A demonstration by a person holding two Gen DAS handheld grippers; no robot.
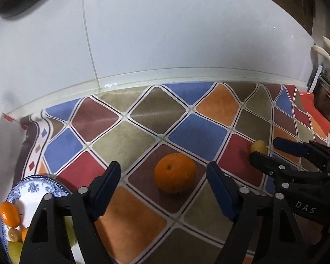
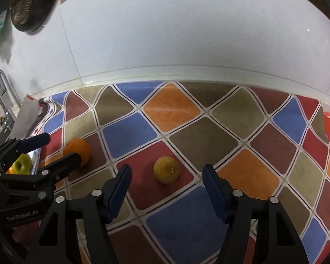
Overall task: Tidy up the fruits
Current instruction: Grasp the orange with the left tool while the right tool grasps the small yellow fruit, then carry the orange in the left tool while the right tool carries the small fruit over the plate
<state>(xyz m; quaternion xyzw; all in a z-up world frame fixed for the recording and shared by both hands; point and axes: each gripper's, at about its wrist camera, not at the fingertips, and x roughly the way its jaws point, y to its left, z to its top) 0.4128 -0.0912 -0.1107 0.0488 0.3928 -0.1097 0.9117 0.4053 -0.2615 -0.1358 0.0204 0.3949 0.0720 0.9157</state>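
**Two spread grippers, each lined up on one loose fruit**

Cloth: a diamond-patterned cover over the counter, running back to a white tiled wall. All loose fruit lies on it.

Plate: blue-and-white, at the far left of the left wrist view, partly hidden behind the gripper finger. It already holds several fruits, among them a small orange one and, seen from the right wrist view, a green apple. It is judged to be the collecting place.

Left gripper: jaws released and wide, holding nothing. The orange sits on a brown diamond between and just beyond the fingertips, not touched.

Right gripper: likewise spread and empty. The yellow fruit, possibly a small apple or pear (the view is too soft to say), rests on a red diamond, centred between the fingers and clear of both.

Step in hand, as judged: the approach before each grasp. To do it well, advance until the pads flank the widest part of the fruit, keep the fingers low to the cloth, and close evenly; round fruit may roll if one pad arrives first. The orange nearly fills the left opening, so centring matters most there.
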